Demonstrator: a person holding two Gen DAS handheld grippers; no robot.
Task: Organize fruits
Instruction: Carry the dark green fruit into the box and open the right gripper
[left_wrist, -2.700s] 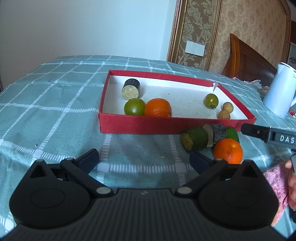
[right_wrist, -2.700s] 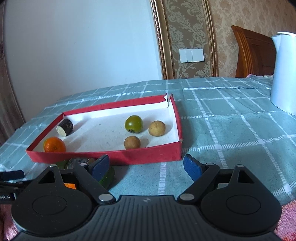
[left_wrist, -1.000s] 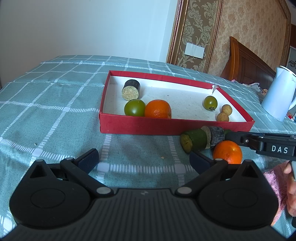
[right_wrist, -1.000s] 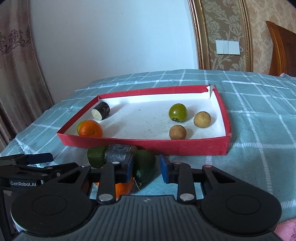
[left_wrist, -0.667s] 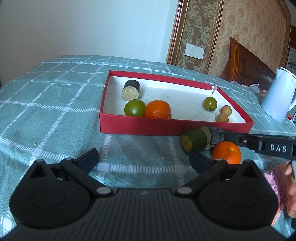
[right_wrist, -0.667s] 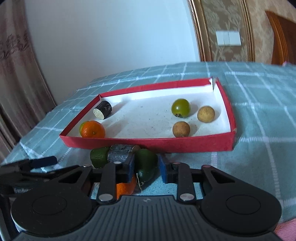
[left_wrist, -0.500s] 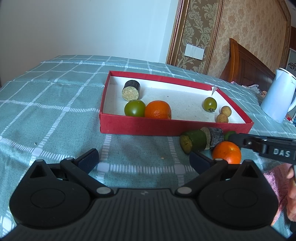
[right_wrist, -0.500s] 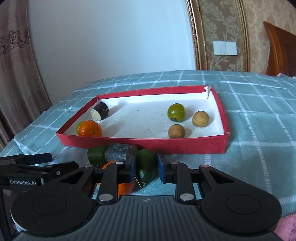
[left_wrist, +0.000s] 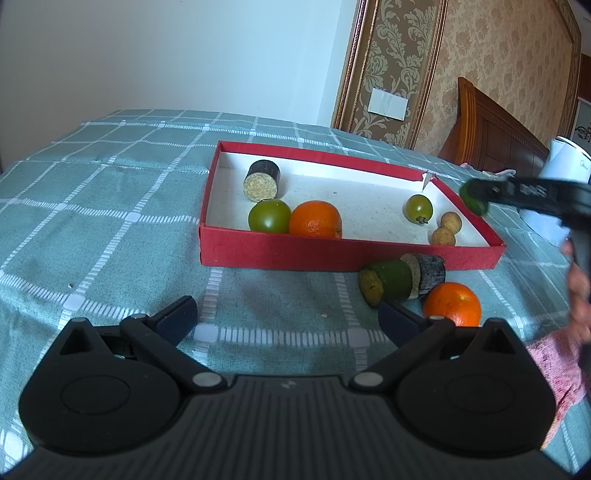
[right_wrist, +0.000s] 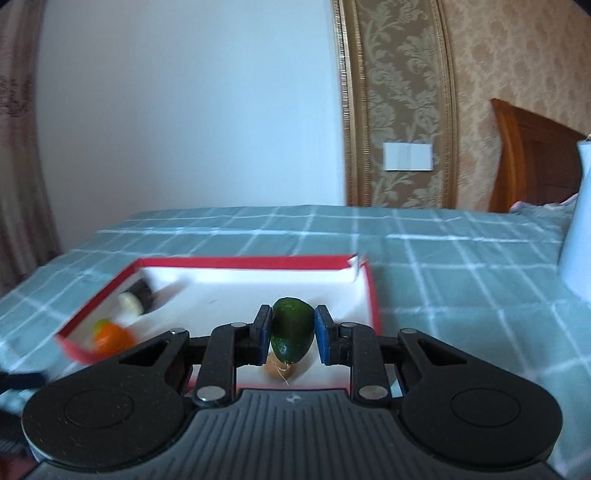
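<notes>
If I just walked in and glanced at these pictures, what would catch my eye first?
Probably the dark green fruit pinched between the blue pads of the right gripper, held above the near edge of the red box. Next, the bright orange inside that box beside a green tomato, and a second orange on the checked tablecloth in front of the box. The left gripper hangs open and empty.

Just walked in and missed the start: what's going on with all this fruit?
A person with a gripper in each hand is sorting fruit into a red box on the bed. The right gripper is shut on a green fruit, lifted over the box. The left gripper hangs open and empty in front of the box. Six pieces already lie inside; an orange and two cut pieces wait on the cloth outside.
</notes>
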